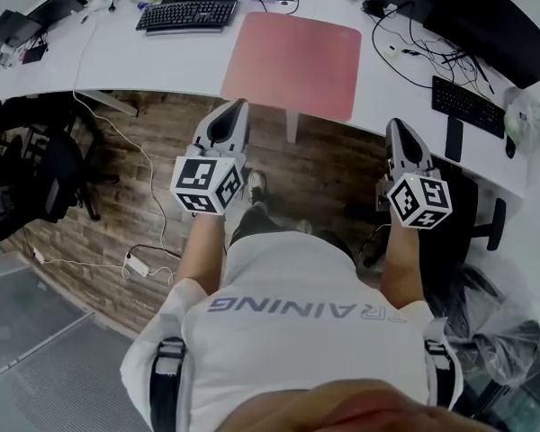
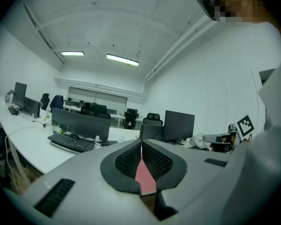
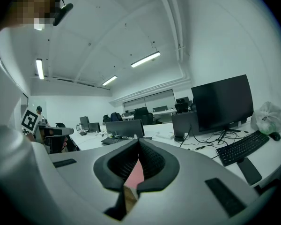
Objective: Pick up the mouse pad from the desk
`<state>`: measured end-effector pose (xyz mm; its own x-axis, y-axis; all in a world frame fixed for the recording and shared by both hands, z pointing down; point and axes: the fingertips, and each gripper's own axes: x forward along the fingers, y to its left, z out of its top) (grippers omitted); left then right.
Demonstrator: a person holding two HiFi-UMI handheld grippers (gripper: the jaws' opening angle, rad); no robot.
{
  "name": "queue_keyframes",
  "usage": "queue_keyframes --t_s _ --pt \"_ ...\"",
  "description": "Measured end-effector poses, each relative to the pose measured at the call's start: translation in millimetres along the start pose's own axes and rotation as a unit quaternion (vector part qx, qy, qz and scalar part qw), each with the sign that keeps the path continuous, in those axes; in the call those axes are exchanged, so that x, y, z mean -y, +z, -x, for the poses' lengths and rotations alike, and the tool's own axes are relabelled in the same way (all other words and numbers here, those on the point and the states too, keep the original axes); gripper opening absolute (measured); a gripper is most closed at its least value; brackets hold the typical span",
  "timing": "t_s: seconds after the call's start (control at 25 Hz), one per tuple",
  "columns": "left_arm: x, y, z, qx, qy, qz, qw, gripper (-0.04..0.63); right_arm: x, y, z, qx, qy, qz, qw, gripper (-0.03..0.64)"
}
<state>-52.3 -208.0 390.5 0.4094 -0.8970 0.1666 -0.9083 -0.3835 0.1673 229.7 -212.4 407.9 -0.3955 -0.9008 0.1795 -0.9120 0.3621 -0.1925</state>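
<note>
Mouse pad (image 1: 292,61) lies flat and untouched on the desk (image 1: 153,61), by its near edge, while we hold our left gripper (image 1: 238,106) and right gripper (image 1: 397,125) clenched on nothing just short of that desk, so we judge the whole pickup is yet to do.

white desk (image 1: 153,61) | mouse pad (image 1: 292,61); black keyboard (image 1: 187,14); second keyboard (image 1: 468,106)

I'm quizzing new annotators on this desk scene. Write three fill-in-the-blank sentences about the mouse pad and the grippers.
1. The mouse pad lies flat on the white ____.
2. The left gripper and right gripper both have jaws ____.
3. The keyboard left of the pad is coloured ____.
Missing words: desk; shut; black.
</note>
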Motion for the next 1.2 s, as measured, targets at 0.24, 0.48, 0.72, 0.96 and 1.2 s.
queue_keyframes --t_s 0.24,0.48,0.72,0.96,1.2 --pt "-79.6 13.8 -42.0 -0.009 -0.017 0.000 0.9998 0.034 -21.1 11.1 -79.8 -0.004 -0.025 0.003 1.000 0.023" --pt "-148.6 25.6 -80.5 -0.021 -0.042 0.008 0.9989 0.034 -53.9 14.8 -142.8 -0.014 -0.046 0.007 0.999 0.024" --pt "-183.5 20.8 -108.6 -0.036 -0.061 0.021 0.9972 0.034 -58.8 11.7 -167.4 -0.024 -0.081 0.010 0.996 0.025" --pt "-189.7 11.9 -138.3 -0.058 -0.072 0.023 0.9954 0.034 -37.7 4.9 -181.9 -0.042 -0.107 0.009 0.993 0.025" --pt "-194.1 0.8 -171.6 -0.083 -0.057 0.020 0.9947 0.034 -3.0 -10.3 -211.2 -0.067 -0.103 0.003 0.992 0.026"
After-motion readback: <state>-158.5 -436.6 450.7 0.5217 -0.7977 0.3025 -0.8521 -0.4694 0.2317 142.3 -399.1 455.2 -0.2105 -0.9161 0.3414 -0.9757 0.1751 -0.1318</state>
